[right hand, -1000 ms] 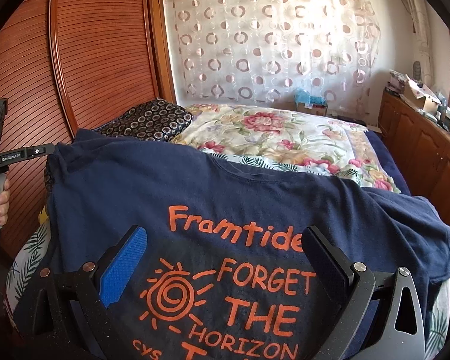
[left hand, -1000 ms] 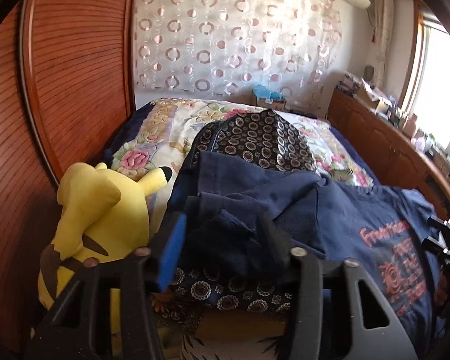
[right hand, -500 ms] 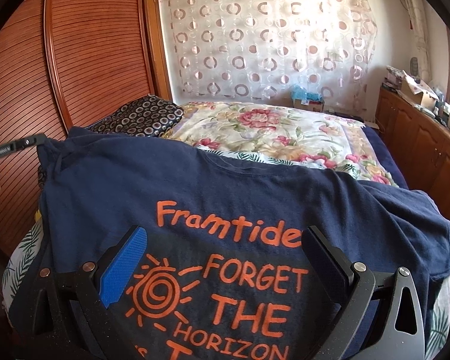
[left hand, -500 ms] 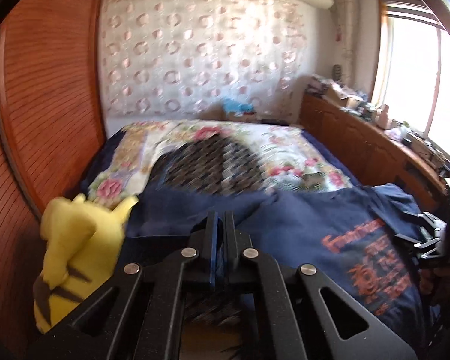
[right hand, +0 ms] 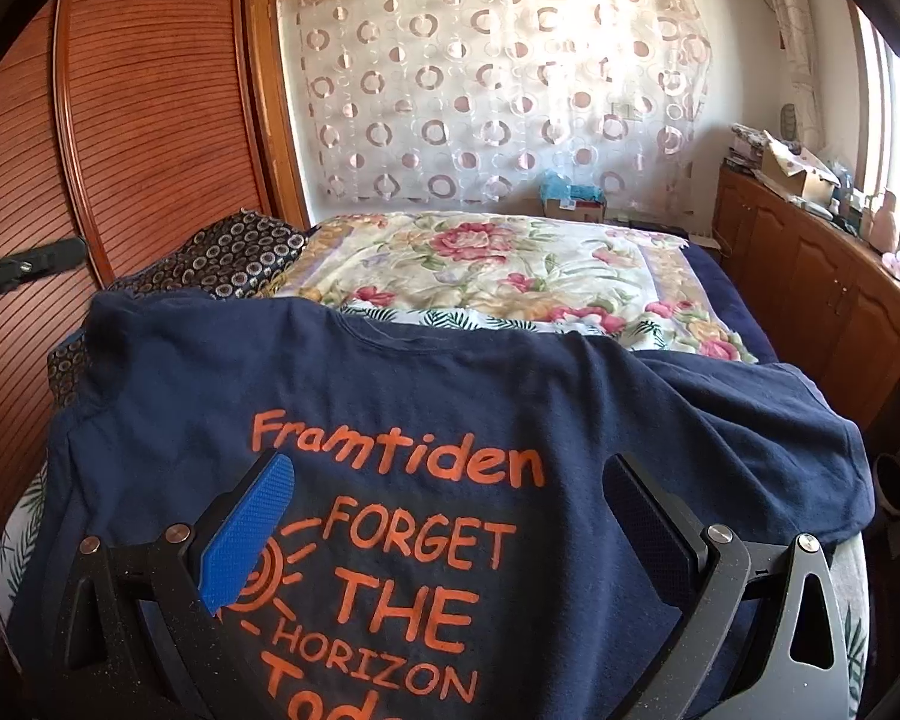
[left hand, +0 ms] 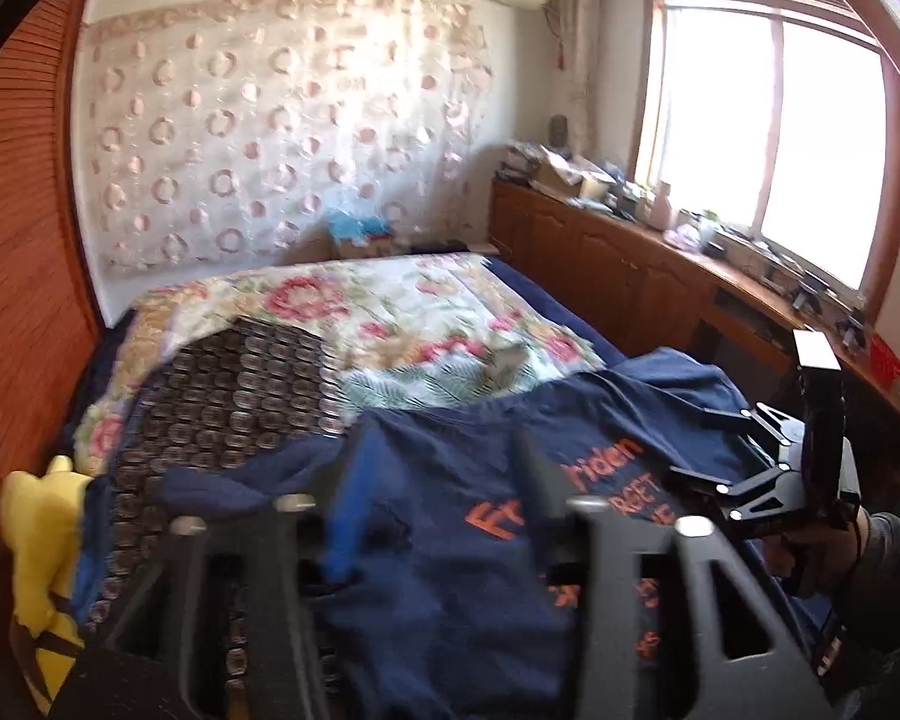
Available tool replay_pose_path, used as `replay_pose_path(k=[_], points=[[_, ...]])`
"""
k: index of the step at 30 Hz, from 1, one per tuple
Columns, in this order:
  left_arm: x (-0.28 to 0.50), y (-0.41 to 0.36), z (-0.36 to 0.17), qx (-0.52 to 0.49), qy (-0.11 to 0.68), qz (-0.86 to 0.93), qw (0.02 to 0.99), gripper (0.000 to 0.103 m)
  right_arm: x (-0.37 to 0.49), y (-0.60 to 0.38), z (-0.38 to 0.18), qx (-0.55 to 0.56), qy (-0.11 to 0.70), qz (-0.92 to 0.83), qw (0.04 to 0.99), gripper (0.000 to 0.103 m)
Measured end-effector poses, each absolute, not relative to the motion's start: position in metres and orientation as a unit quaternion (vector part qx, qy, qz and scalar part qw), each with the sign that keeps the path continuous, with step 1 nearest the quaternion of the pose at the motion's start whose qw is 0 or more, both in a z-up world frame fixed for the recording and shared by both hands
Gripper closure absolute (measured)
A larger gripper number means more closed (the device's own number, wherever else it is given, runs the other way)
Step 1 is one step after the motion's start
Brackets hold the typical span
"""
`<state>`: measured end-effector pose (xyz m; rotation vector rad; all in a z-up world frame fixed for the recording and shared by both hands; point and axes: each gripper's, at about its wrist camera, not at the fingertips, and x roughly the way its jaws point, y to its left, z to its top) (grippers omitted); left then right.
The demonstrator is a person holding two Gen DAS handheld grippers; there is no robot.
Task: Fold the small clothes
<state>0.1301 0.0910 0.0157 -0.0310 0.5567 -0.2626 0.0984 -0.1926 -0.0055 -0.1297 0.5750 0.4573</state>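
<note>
A navy T-shirt (right hand: 390,372) with orange print lies spread on the bed, print side up. My right gripper (right hand: 447,468) hovers over the print, open, with nothing pinched between its fingers. In the left wrist view my left gripper (left hand: 438,480) is blurred, and its jaws are opening above the shirt (left hand: 438,588) near its left sleeve; the cloth lies under them and no pad presses on it. The right gripper (left hand: 750,468) also shows there at the right, held by a hand in a dark sleeve. Part of the left gripper (right hand: 24,267) pokes in at the left edge of the right wrist view.
A yellow plush toy (left hand: 42,546) sits at the bed's left edge beside a dark circle-patterned cloth (left hand: 240,384). Beyond the shirt lies the floral bedspread (right hand: 498,276). A wooden sliding door (right hand: 150,120) lines the left; a cluttered wooden cabinet (left hand: 600,264) lines the right.
My left gripper went from open around bunched navy cloth to shut, then opened again while rising and swinging right. The right gripper has stayed where it was.
</note>
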Motion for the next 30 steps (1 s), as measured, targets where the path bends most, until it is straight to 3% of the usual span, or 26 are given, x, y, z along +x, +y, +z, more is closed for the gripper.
replay_pose_path(k=[2, 3, 11, 23, 26, 29, 30], points=[[0.124, 0.102, 0.018, -0.015, 0.268, -0.108, 0.957, 0.028, 0.099, -0.185, -0.004, -0.066, 0.282, 0.233, 0.928, 0.000], [0.119, 0.111, 0.018, -0.015, 0.268, -0.099, 0.958, 0.026, 0.098, -0.181, -0.003, -0.066, 0.283, 0.239, 0.926, 0.000], [0.105, 0.155, 0.004, -0.024, 0.266, -0.027, 0.963, 0.025, 0.096, -0.120, 0.012, -0.081, 0.275, 0.321, 0.903, 0.009], [0.086, 0.194, -0.024, -0.057, 0.277, 0.022, 0.959, 0.025, 0.111, 0.044, 0.033, -0.132, 0.277, 0.461, 0.832, 0.022], [0.085, 0.195, -0.030, -0.059, 0.282, 0.023, 0.957, 0.025, 0.123, 0.078, 0.024, -0.151, 0.301, 0.470, 0.816, 0.032], [0.085, 0.193, -0.033, -0.057, 0.288, 0.022, 0.956, 0.025, 0.136, 0.089, 0.013, -0.152, 0.337, 0.478, 0.797, 0.052], [0.085, 0.192, -0.035, -0.056, 0.289, 0.021, 0.956, 0.025, 0.136, 0.089, 0.010, -0.148, 0.344, 0.483, 0.791, 0.069]])
